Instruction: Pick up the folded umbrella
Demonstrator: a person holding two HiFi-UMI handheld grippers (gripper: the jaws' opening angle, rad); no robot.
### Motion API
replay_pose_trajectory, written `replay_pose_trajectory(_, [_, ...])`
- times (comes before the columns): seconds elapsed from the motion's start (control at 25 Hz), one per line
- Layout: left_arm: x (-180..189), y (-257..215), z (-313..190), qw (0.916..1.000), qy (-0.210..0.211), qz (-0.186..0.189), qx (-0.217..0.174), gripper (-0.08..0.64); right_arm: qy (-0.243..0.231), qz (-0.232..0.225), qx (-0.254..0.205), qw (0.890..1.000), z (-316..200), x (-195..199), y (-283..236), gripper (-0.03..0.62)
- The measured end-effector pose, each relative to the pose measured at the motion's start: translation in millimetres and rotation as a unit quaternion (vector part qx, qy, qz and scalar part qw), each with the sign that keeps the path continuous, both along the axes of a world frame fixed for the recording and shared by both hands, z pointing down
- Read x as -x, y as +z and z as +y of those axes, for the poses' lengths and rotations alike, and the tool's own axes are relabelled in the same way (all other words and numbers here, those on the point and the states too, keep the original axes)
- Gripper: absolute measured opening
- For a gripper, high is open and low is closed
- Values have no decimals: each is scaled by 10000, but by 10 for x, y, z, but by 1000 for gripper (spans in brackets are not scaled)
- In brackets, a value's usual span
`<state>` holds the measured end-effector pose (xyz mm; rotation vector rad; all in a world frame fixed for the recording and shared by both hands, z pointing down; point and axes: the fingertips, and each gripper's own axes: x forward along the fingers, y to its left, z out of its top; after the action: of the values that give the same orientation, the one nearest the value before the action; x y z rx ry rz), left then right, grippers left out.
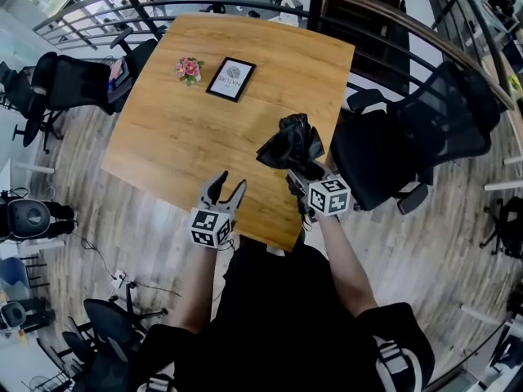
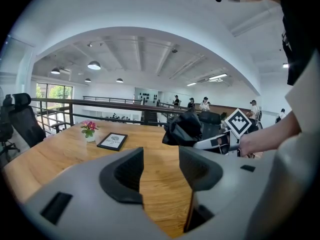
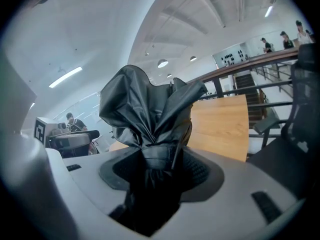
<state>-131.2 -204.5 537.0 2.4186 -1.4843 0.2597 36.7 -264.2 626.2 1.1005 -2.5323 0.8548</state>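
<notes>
My right claw (image 1: 296, 176) is closed on the umbrella (image 1: 292, 143). In the right gripper view the pads pinch its strapped waist, with the jaws standing fairly wide around the bundle and loose black fabric flaring out beyond them. The umbrella's long axis runs along the line my right claw points, away from me and a little downward, with the bunched canopy end leading and the rest hidden down inside the jaws. In the head view it sits over the near right part of the worktop (image 1: 188, 137), close to the edge beside the black chair (image 1: 409, 133). From the left gripper view it seems to hang clear of the wood, so I judge the lift is as good as made. My left claw (image 1: 230, 186) is open and empty, with only bare wood showing between its pads. It hovers over the near edge, to the left of the umbrella and apart from it, so the umbrella lies ahead and to its right. The right hand is the nearer one and alone carries the load. What matters next is a firm pinch, since the slack fabric could slip if the bundle tilts. The frame (image 1: 230, 78) and flowers (image 1: 189, 69) stand well apart at the far side.
</notes>
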Motion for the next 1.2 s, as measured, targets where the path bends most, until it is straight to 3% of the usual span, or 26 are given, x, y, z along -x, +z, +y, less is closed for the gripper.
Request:
replay_pose_trajectory(0.64, [-102, -112, 445, 9966, -800, -125, -154, 236, -628, -108, -235, 9977, 219, -266, -142, 247])
replay_pose_trajectory(1.2, [-232, -152, 568, 9939, -1069, -207, -188, 236, -822, -130, -261, 9962, 204, -379, -121, 247])
